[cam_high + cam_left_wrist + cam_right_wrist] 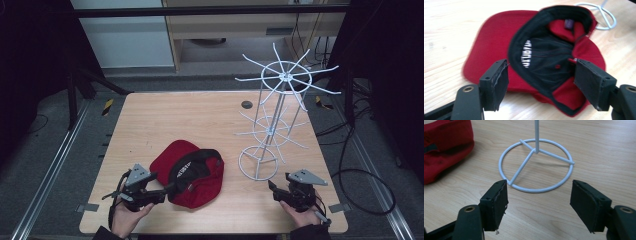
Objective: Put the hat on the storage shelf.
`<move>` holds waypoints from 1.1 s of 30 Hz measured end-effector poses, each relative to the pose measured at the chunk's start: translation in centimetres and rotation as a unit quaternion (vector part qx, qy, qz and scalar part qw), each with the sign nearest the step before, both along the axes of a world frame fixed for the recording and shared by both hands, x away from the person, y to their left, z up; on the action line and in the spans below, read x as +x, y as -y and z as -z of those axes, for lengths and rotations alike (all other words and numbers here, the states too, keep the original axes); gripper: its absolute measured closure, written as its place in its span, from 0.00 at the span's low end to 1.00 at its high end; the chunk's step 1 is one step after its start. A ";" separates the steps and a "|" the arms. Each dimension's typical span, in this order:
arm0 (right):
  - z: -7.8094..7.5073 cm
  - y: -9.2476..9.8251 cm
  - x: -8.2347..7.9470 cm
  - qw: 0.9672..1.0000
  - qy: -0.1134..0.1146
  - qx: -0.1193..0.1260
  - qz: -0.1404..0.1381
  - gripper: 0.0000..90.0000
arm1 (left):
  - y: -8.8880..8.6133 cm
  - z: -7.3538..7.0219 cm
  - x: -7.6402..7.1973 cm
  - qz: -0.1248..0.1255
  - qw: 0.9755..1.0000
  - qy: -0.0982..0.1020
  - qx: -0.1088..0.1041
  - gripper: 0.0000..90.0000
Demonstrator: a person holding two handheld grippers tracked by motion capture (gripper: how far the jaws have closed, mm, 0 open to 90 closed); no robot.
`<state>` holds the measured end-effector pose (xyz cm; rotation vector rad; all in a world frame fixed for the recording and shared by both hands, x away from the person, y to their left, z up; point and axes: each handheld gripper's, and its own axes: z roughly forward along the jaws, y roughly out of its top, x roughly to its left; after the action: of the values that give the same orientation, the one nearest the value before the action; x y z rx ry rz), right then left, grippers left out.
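Red cap [187, 173] lying upside down on the bench [200, 120], dark lining and sweatband facing up, brim pointing away toward the far left. Not yet lifted, not yet gripped. White wire rack [272, 120] standing upright at the right of the bench, just beside the cap, every prong on both tiers bare; ring base [535, 165] flat on the wood.

Left gripper [162, 192] low at the near edge, aimed at the near rim of the cap, jaws spread wide with nothing pressed between them; in the left gripper view [540, 82] the cap's open underside [544, 57] sitting between and just beyond the pads [501, 82], apart from them as far as can be told. Right gripper [274, 189] near the rack's base, jaws likewise wide apart and holding nothing, looking straight at the ring in the right gripper view [539, 202].

Judged from this: work barely begun, approach stage only. Probably left to do: closing on the sweatband or rim, raising the cap clear of the bench, carrying it across to the rack, settling it over a prong, then letting go. Right gripper perhaps well placed to steady the light stand.
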<state>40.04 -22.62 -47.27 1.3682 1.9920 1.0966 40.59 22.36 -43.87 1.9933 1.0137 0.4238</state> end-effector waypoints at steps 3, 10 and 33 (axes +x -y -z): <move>0.0 -0.3 0.0 1.000 -0.005 0.004 -0.005 0.36 | 0.9 0.0 -0.2 0.019 1.000 -0.006 0.004 0.30; 0.1 -0.9 0.0 1.000 -0.011 -0.004 -0.019 0.39 | 2.6 0.3 -0.6 0.061 0.998 -0.019 0.021 0.37; 0.2 -3.3 0.0 0.998 -0.017 -0.009 -0.065 0.43 | 5.2 2.4 0.8 0.106 0.989 -0.096 0.026 0.87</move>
<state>40.02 -19.37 -47.47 1.2720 2.1348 1.1169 41.38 17.12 -46.25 2.1951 0.8996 0.1455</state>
